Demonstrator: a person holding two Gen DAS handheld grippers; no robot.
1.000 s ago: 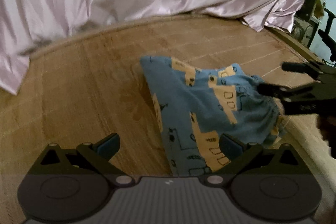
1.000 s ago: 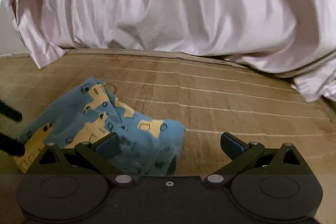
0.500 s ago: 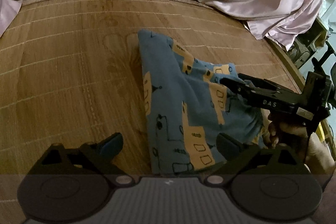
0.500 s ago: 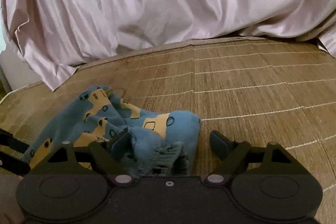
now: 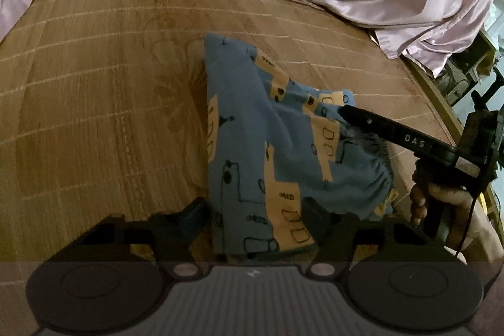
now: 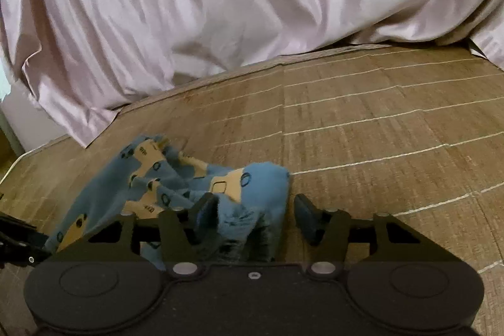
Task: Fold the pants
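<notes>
The blue pants, printed with yellow vehicles, lie partly folded on a woven bamboo mat, with a pale pink sheet heaped along the mat's far side. Their long axis runs straight ahead of the left gripper, from the hem end lying between its fingers to a far corner well beyond them.

The left gripper's fingers stand wide, one on each side of that near hem end, with cloth between them but not pinched. The right gripper also has its fingers spread apart: the gathered waistband bunches against its left finger and fills most of the gap, while its right finger stands clear over bare mat.

So each gripper sits at its own end of the garment, and neither has a grip yet. The next fold likely turns on closing both, and the left is better centred on its cloth.
</notes>
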